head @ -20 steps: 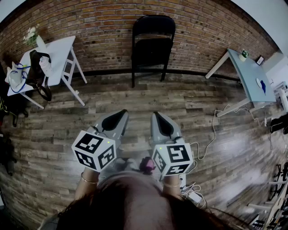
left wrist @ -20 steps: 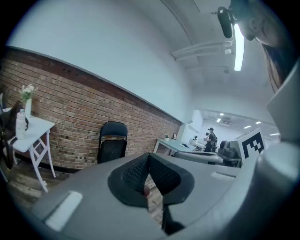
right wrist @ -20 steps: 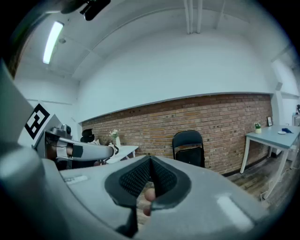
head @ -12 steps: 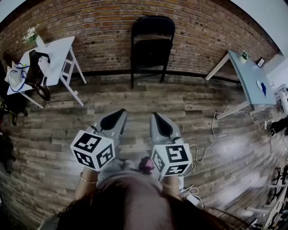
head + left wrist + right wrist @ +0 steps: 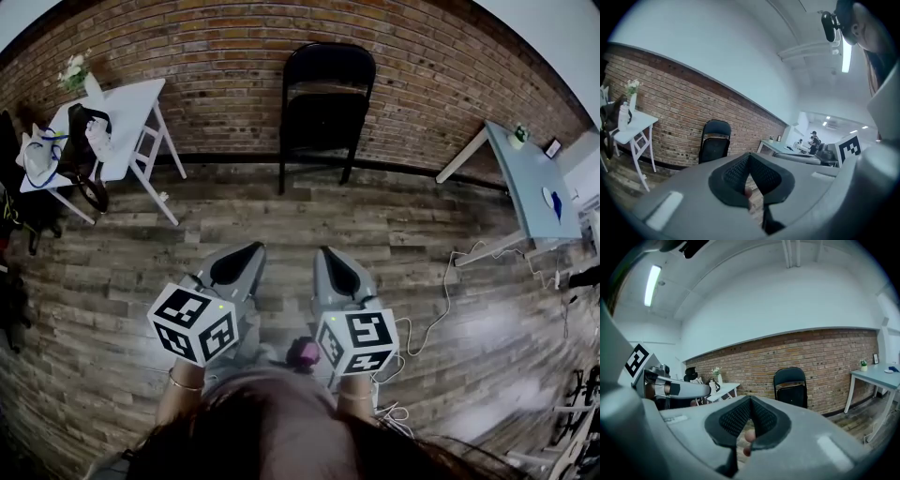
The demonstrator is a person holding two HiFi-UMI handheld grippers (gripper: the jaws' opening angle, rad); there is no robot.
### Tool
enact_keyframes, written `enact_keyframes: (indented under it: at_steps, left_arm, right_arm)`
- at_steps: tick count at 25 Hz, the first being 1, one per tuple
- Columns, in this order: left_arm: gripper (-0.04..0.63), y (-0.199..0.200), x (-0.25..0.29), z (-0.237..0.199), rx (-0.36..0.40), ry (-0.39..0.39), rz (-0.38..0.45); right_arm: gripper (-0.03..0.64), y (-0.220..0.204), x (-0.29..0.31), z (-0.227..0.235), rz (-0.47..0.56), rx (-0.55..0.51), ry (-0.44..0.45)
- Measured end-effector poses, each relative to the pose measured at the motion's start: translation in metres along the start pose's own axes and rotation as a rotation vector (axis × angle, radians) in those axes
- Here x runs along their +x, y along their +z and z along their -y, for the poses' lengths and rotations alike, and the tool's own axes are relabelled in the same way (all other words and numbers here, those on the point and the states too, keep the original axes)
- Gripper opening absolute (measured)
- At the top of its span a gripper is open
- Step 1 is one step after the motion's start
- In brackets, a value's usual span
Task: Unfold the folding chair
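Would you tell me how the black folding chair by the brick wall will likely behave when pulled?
The folding chair has thin tube legs, so it is probably stiff and fairly light. Folded flat against the brick wall, it looks apt to tip if nudged. Its feet may skid on the wood floor.

Left gripper (image 5: 246, 261) and right gripper (image 5: 330, 261) held side by side, angled slightly downward, jaws closed, empty

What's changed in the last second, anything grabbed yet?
Nothing grabbed or released. The head view drifted a little, so the folding chair sits slightly further right in frame. The left tool and right tool stay shut, empty; the chair is still folded at the brick wall.
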State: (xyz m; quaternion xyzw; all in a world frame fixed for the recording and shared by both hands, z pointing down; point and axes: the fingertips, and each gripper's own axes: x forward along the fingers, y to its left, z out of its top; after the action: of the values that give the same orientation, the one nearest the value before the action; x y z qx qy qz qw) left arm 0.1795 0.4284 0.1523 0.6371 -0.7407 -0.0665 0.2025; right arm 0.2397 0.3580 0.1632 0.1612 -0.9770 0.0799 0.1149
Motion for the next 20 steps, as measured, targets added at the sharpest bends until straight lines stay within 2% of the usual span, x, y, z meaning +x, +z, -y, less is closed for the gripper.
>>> enact_keyframes:
  at_steps: [5, 20]
  left_arm:
    - [0.000, 0.004, 0.016, -0.019, 0.002, 0.005, -0.015]
    - [0.000, 0.058, 0.092, -0.105, -0.004, -0.096, -0.041]
  right_arm:
    - [-0.005, 0.002, 0.025, 0.005, -0.006, 0.003, -0.004]
    - [-0.005, 0.038, 0.140, 0.026, 0.005, 0.026, -0.070]
